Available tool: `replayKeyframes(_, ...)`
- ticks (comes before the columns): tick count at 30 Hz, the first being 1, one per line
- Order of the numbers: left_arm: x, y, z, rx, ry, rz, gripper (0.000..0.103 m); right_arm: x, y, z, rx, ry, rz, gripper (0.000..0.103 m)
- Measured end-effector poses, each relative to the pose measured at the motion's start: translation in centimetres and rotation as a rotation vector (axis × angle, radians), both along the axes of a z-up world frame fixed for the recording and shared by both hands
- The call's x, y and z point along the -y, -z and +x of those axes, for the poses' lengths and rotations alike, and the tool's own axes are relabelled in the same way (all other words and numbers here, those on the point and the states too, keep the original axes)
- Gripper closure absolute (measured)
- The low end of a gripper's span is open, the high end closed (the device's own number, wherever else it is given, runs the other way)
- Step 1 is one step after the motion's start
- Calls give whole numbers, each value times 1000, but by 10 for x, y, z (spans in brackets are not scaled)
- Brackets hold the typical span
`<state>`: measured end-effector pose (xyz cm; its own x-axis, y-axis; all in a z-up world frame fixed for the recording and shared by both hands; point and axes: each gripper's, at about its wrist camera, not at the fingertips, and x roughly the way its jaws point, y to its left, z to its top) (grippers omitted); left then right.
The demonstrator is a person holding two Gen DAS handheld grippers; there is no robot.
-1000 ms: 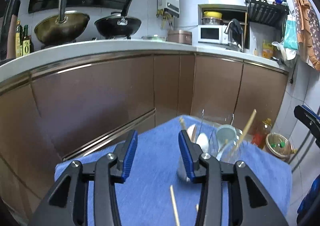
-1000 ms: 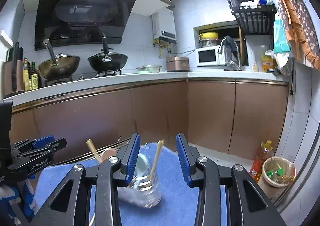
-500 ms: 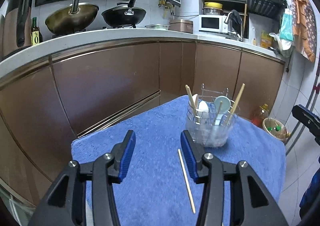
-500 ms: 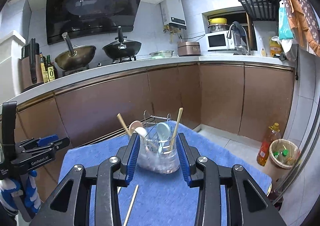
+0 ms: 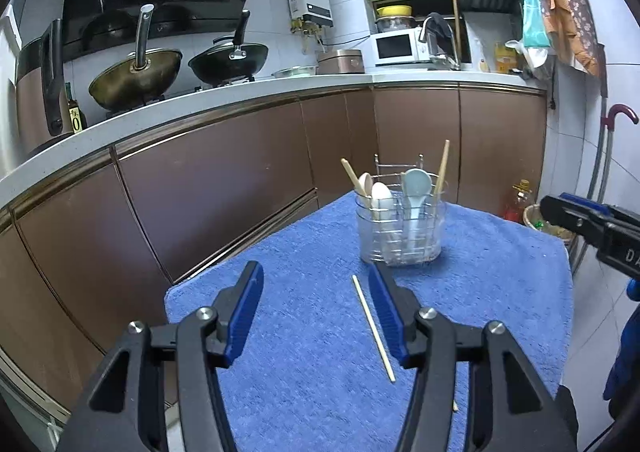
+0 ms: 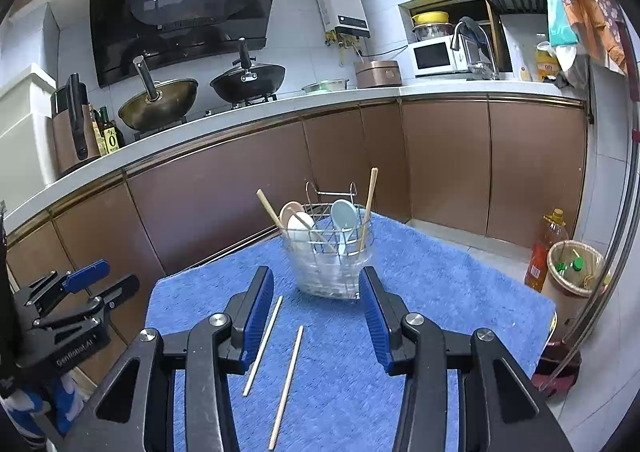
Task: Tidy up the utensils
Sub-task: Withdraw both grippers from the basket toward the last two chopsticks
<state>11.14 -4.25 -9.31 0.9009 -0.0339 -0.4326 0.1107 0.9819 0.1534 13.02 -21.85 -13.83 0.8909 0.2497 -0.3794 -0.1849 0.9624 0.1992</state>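
Observation:
A clear utensil holder (image 5: 400, 236) in a wire frame stands on the blue towel (image 5: 304, 332), holding spoons and two upright chopsticks. One loose chopstick (image 5: 373, 328) lies on the towel just inside my left gripper's right finger. My left gripper (image 5: 314, 272) hovers short of the holder, its jaws opening with nothing gripped. In the right wrist view the holder (image 6: 328, 256) stands just beyond my right gripper (image 6: 316, 276), whose jaws are opening and hold nothing. Two loose chopsticks (image 6: 264, 344) (image 6: 287, 384) lie under it on the towel (image 6: 440, 284).
Brown cabinets (image 6: 224, 204) and a white counter with two woks (image 6: 160, 100) run behind the table. An oil bottle (image 6: 544, 252) and a waste basket (image 6: 576, 268) stand on the floor at right. My left gripper (image 6: 80, 292) shows at the right wrist view's left edge.
Both grippers have drawn back from the holder, which now looks smaller and farther. Both pairs of jaws stand wider. A second loose chopstick has come into the right wrist view.

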Motion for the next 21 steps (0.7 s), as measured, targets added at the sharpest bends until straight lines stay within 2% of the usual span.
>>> replayKeyframes(21,-7,7,-8,-3,24,-24,50,-12,19,0,-74,-27,-7,60)
